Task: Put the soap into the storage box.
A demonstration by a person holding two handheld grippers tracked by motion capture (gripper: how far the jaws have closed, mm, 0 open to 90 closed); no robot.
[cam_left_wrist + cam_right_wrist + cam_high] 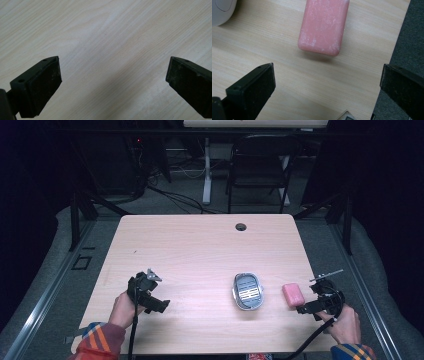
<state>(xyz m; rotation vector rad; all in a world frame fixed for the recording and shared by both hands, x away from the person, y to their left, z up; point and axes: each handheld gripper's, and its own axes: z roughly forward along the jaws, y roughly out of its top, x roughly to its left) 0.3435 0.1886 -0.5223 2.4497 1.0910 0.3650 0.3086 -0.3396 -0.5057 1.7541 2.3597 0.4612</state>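
Now spread wide and empty, with the right gripper (327,82) hovering low over the tabletop (287,82), pink soap bar (323,26) lying flat just ahead of the jaws and not yet between them. Best eased forward and centred so both pads straddle the bar's long sides squarely before closing, keeping clear of the tabletop edge beside the outer jaw. Farther off beyond the bar, soap dish (248,291); left gripper (113,75) likewise spread over bare wood.

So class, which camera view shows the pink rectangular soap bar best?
The right gripper view: the pink rectangular soap bar is close, showing its whitish scuffs. The high view shows it small, right of the grey soap dish. The left gripper view faces bare table.
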